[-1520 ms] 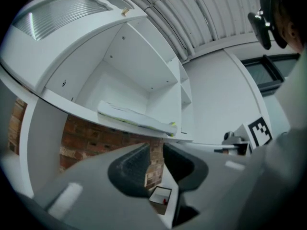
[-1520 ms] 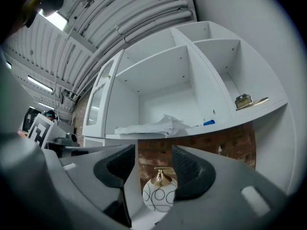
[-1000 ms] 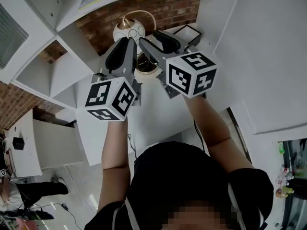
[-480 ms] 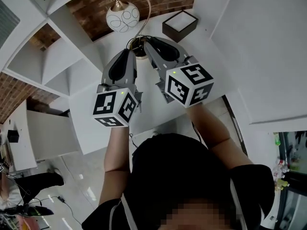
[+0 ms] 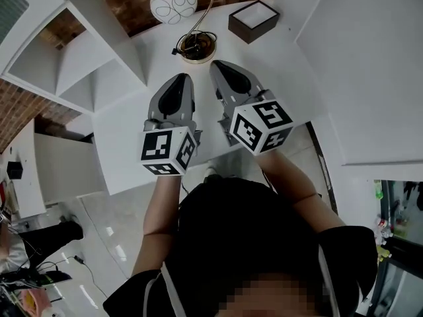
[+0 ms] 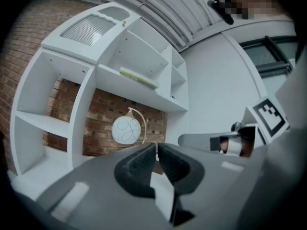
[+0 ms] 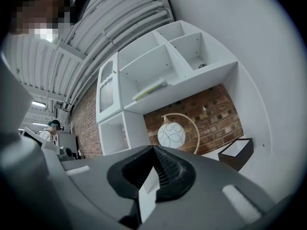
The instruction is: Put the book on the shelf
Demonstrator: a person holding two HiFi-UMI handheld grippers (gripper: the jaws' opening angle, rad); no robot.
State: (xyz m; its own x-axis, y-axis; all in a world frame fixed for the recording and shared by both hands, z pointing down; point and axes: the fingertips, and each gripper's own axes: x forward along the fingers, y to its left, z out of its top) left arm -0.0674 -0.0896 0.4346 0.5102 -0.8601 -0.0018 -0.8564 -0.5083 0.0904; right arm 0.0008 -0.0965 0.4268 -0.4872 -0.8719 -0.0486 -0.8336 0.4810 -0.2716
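Nearest us, the left hand-held gripper [image 6: 157, 147] has its jaws together w/ nothing btwn them; only a thin slit shows btwn the ribbed pads. The right hand-held gripper [image 7: 154, 150] is the same: jaws pressed together, empty. In the head view both hang side by side over the front part of the white tabletop [image 5: 132, 124], touching nothing.

Further on, the lamp [image 5: 173, 4] stands on the tabletop, round base w/ a coiled cord and an arched brass stem carrying a white globe w/ dark swirl lines. To its right, apart from it, sits a dark box [image 5: 253, 20] w/ a white inside. Behind both is a brick wall [image 7: 218, 111].

Furthest off is the white shelf [image 6: 120, 86]. The book [image 6: 138, 77] lies flat on it, in the wide compartment directly above the brick-backed recess w/ the lamp. It is thin and pale, w/ a greenish edge.

Progress, as we judge it: the book is already up on the shelf and neither hand-held gripper holds anything, so the placing looks done. We see nothing left except perhaps to lower our arms.

Writing: none we can read. The book's cover is too small to make out, the box and lamp show no label, and the cubes on both hand-held grippers carry only b/w square markers
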